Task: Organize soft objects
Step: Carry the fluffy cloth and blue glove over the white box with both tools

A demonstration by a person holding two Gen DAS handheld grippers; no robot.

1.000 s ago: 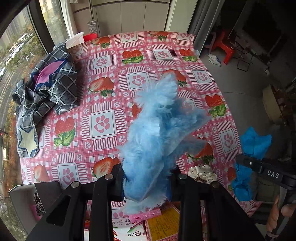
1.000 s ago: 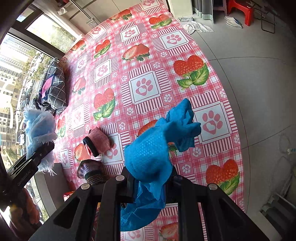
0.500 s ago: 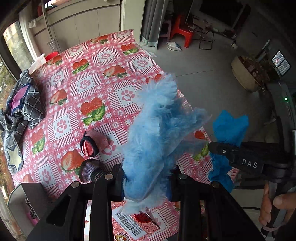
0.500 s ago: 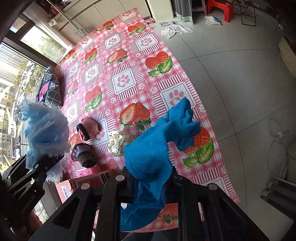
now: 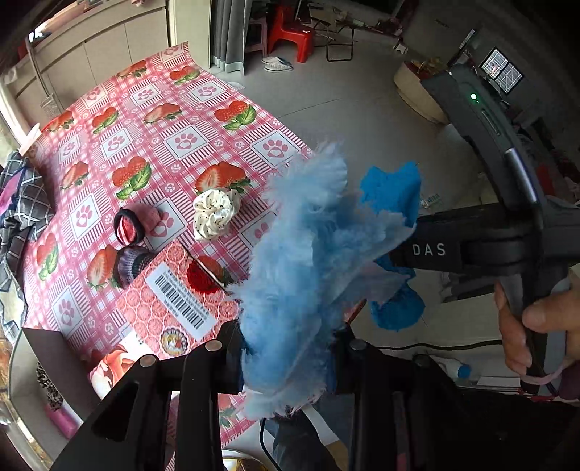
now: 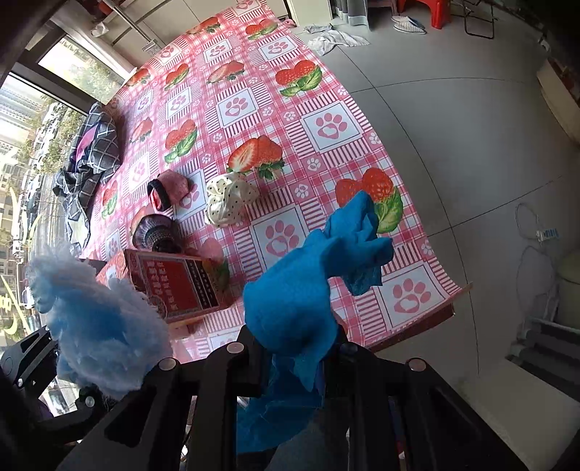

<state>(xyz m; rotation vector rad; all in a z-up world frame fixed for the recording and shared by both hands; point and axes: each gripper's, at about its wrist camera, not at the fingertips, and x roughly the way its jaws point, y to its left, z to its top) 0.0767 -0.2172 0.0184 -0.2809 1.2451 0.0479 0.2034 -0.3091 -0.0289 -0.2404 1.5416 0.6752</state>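
Note:
My left gripper (image 5: 286, 366) is shut on a fluffy light-blue cloth (image 5: 311, 261), held above the near edge of the table. My right gripper (image 6: 297, 358) is shut on a bright blue cloth (image 6: 301, 290), also lifted off the table. In the left wrist view the right gripper (image 5: 409, 250) is just to the right, its blue cloth (image 5: 391, 192) behind the fluffy one. In the right wrist view the fluffy cloth (image 6: 98, 319) hangs at lower left. On the strawberry tablecloth (image 6: 326, 126) lie a white dotted scrunchie (image 6: 230, 197), a pink sock roll (image 6: 168, 186) and a dark knitted roll (image 6: 154, 233).
A red printed box (image 6: 177, 286) stands at the table's near edge. A checked dark garment (image 6: 90, 152) is heaped at the far left by the window. Grey tiled floor (image 6: 453, 126) lies right of the table, with a red stool (image 5: 293, 30) and shoes (image 6: 407, 23) beyond. A hand (image 5: 533, 326) grips the right handle.
Both grippers have drawn back toward the table's near edge with their cloths still held. The left one has rolled, so the table now runs diagonally in its view.

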